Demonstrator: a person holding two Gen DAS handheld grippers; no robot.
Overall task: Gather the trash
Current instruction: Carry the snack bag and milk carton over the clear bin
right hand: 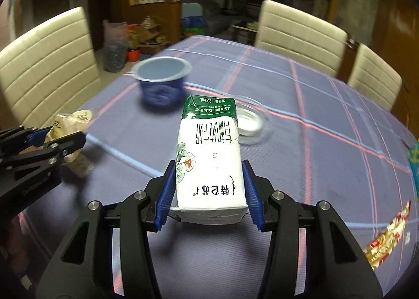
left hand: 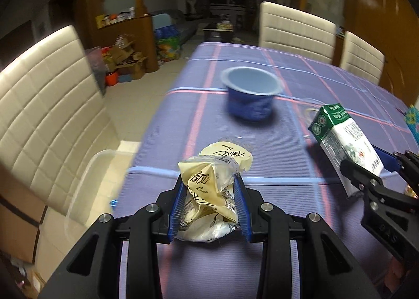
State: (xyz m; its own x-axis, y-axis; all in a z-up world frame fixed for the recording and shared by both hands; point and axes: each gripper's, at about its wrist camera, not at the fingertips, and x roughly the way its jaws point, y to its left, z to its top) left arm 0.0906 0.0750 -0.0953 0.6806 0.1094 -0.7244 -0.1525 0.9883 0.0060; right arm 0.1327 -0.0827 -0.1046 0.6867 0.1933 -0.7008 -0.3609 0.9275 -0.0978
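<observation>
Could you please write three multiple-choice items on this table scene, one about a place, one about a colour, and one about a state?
1. Where does the blue cup stand?
A. on the checked tablecloth, beyond both claws
B. on a chair seat
C. inside the clear bin

2. What colour is the top band of the milk carton?
A. red
B. green
C. yellow

3. What is the state of the left claw?
A. empty and wide open
B. closed on the blue cup
C. closed on a crumpled cream wrapper

Answers:
1. A: the cup sits upright on the tablecloth ahead of both claws.
2. B: the carton's far end is dark green, the body white.
3. C: the blue pads press the wrapper from both sides, while the right claw holds the carton.
</observation>
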